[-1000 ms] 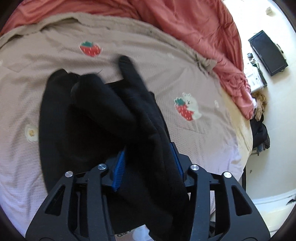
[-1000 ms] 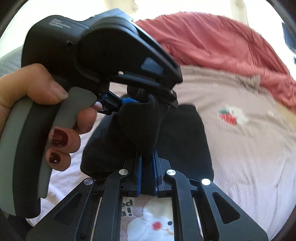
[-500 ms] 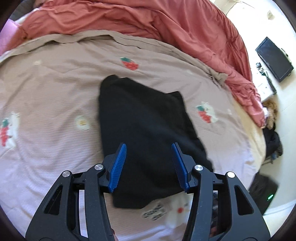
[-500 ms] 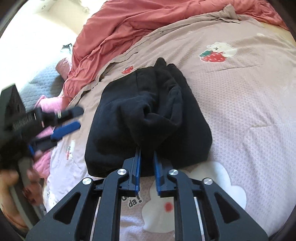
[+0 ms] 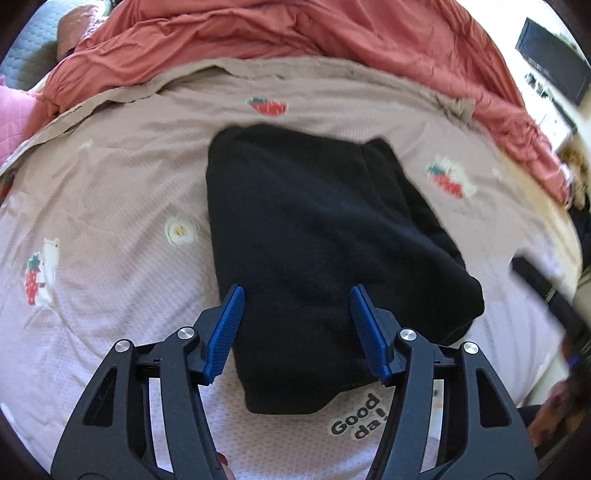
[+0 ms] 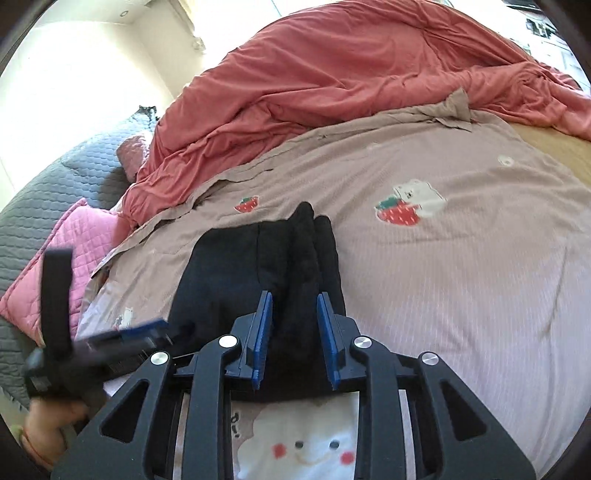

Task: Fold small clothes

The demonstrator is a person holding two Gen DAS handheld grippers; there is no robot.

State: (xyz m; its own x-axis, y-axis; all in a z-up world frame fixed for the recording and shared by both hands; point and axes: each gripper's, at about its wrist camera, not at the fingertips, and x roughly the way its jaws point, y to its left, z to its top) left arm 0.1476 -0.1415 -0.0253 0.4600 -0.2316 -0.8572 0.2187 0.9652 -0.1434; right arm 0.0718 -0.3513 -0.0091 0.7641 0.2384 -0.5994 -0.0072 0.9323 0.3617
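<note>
A black garment (image 5: 317, 236) lies folded into a thick rectangle on the pinkish-brown blanket (image 5: 110, 206). It also shows in the right wrist view (image 6: 255, 266), with folded layers along its right side. My left gripper (image 5: 295, 299) is open and empty, hovering over the garment's near part. My right gripper (image 6: 293, 306) is open, its blue pads on either side of the garment's near right edge, gripping nothing. The left gripper also appears blurred at the left of the right wrist view (image 6: 122, 336).
A red duvet (image 5: 332, 33) is bunched along the far side of the bed. A pink quilted pillow (image 6: 74, 240) and a grey quilt (image 6: 44, 184) lie at the left. A dark screen (image 5: 554, 59) stands at the far right beyond the bed's edge.
Both grippers let go of the black garment, first the left, then the right. The garment dropped from a lifted bunch to a flat folded stack. Both grippers pulled back toward me.
</note>
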